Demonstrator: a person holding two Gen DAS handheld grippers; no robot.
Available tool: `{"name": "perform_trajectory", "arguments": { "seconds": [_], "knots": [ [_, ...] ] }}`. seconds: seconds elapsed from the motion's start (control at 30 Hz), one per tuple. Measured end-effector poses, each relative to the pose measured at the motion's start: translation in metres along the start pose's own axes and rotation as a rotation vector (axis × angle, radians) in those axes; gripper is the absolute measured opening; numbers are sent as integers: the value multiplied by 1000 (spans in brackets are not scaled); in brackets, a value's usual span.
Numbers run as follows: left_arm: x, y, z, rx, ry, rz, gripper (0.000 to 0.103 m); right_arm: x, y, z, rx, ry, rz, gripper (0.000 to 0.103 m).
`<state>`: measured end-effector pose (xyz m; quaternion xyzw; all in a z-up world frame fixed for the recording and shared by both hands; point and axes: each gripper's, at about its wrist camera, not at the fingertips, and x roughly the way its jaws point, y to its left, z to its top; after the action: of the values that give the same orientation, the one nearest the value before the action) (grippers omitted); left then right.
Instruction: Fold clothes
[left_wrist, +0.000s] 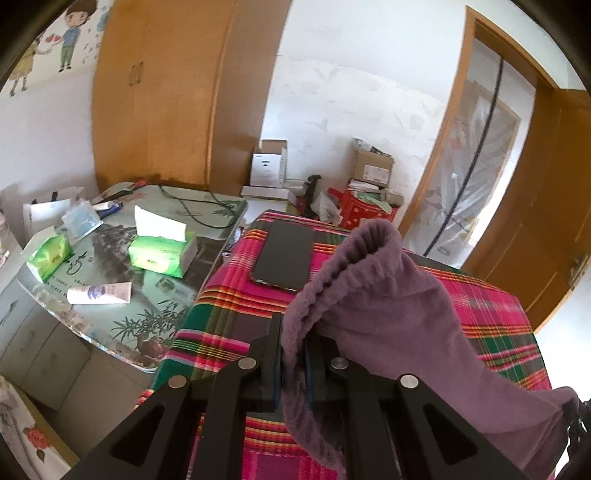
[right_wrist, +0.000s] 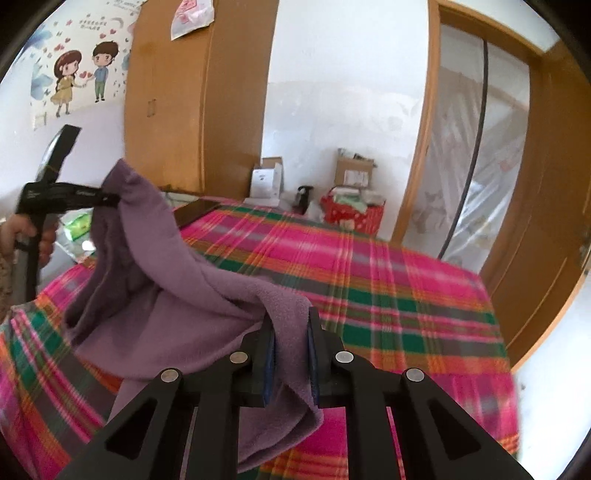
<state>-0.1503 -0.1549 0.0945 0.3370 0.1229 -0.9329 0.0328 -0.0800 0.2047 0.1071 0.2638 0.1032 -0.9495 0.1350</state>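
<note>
Both grippers are gripping the purple fleece garment (right_wrist: 192, 295) above the plaid bedspread (right_wrist: 388, 288), the left gripper (left_wrist: 293, 354) clenching one bunched edge and the right gripper (right_wrist: 290, 354) pinching another, while a smartphone (left_wrist: 282, 256) is lying on the bedspread beyond.

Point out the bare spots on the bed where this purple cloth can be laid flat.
Widest bare stretch of the plaid bedspread: right of the purple cloth, running toward the wooden door. The near strip below the fingers is open too. Crowded: the far left corner holds a black phone, and the side table carries tissue packs and a tube.
</note>
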Motion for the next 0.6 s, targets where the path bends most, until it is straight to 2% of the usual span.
{"name": "perform_trajectory", "arguments": {
  "seconds": [0.3, 0.6],
  "knots": [
    [29, 19, -5, -64, 49, 45, 10, 54, 4, 21, -17, 51, -53, 15],
    [39, 18, -23, -8, 132, 54, 11, 103, 1, 22, -1, 164, -33, 16]
  ]
}}
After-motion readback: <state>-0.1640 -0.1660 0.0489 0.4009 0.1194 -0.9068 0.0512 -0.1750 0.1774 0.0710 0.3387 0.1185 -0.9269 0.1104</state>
